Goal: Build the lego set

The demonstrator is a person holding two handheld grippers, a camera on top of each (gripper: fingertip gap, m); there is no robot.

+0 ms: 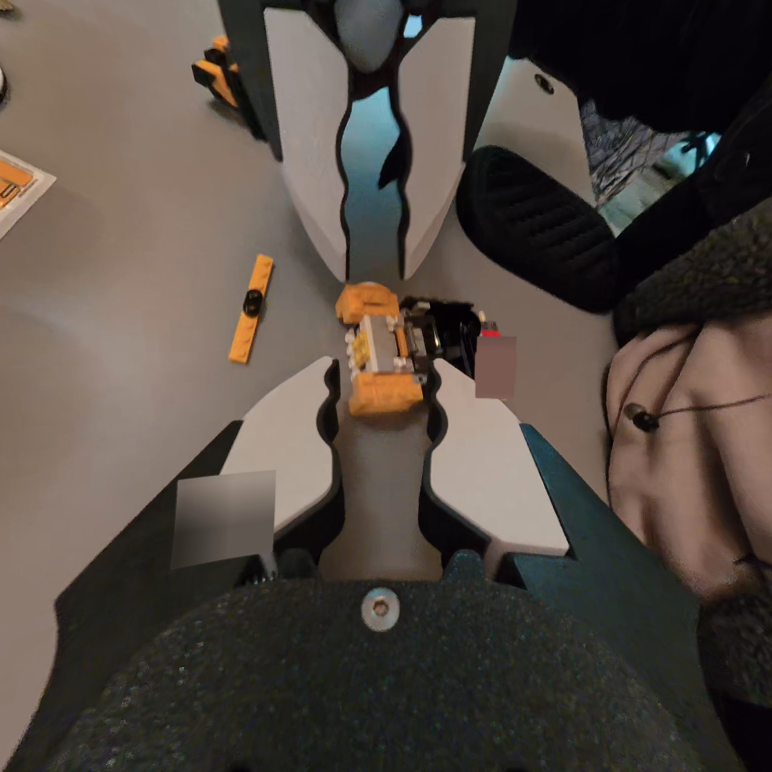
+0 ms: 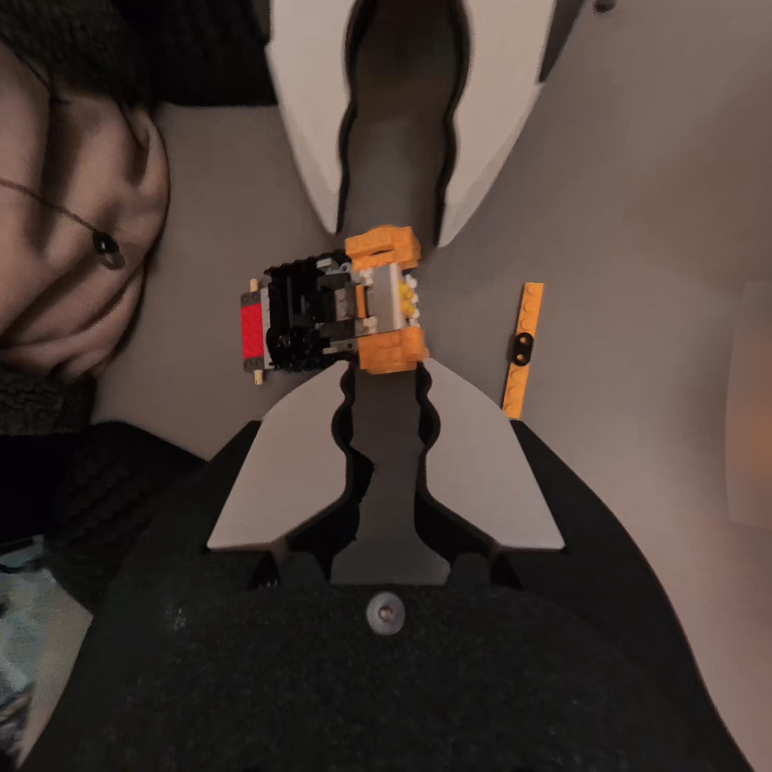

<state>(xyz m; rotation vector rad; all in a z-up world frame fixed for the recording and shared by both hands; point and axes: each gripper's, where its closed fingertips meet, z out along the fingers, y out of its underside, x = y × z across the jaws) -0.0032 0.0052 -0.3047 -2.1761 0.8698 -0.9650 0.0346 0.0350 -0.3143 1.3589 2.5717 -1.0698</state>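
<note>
- The lego model (image 1: 386, 351) lies on the grey counter (image 1: 125, 417) between your two grippers, which face each other; its orange blocks sit at both ends, the grey section between them, and black parts with a red piece (image 2: 250, 330) run off to one side.
- Your left gripper (image 1: 382, 369) has its fingers parted on either side of the model's near orange block; whether they press on it, you cannot tell.
- Your right gripper (image 2: 386, 367) stands likewise, fingers spread at the other orange block (image 2: 388, 349), contact unclear.
- A long orange plate (image 1: 250, 309) with a small black piece on its middle lies flat at nine o'clock of the model in the left wrist view, apart from it.
- A second orange-and-black assembly (image 1: 217, 71) rests at eleven o'clock, partly hidden behind the right gripper.
- A printed sheet (image 1: 16, 188) lies at the left edge.
- A hand (image 1: 689, 459) shows at three o'clock.
</note>
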